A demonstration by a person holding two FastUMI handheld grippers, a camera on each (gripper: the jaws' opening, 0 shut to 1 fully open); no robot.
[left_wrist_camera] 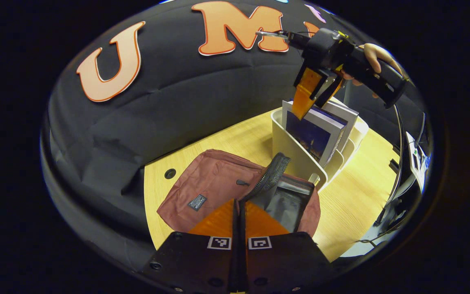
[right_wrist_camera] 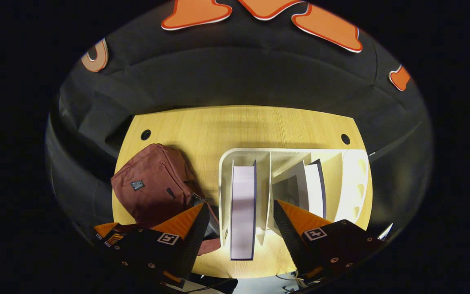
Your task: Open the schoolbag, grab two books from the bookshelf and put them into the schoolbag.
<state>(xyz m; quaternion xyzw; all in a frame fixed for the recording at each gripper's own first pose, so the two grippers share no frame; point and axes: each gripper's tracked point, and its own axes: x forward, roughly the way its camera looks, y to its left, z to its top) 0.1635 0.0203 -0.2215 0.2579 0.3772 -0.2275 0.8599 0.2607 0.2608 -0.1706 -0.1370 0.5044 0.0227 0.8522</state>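
The schoolbag, a dull red fabric pack, lies flat on a pale wooden table backed by the booth's black cloth wall, its long axis running from the table's near edge toward the wall and its unzipped mouth turned to the near edge, dark lining showing. A round cable hole pierces the tabletop just beyond the bag. Just beside the bag stands a cream bookshelf with upright dividers; in the right gripper view a thick book stands upright in its compartment nearest the bag, page edges up, and a second book leans in a further compartment. The left gripper sits low at the bag's mouth, its fingers drawn together; the raised zipper flap rises right at the tips, though whether it is pinched cannot be told. The right gripper, held in a hand, hangs above the shelf with fingers spread wide, straddling the thick book without touching it.
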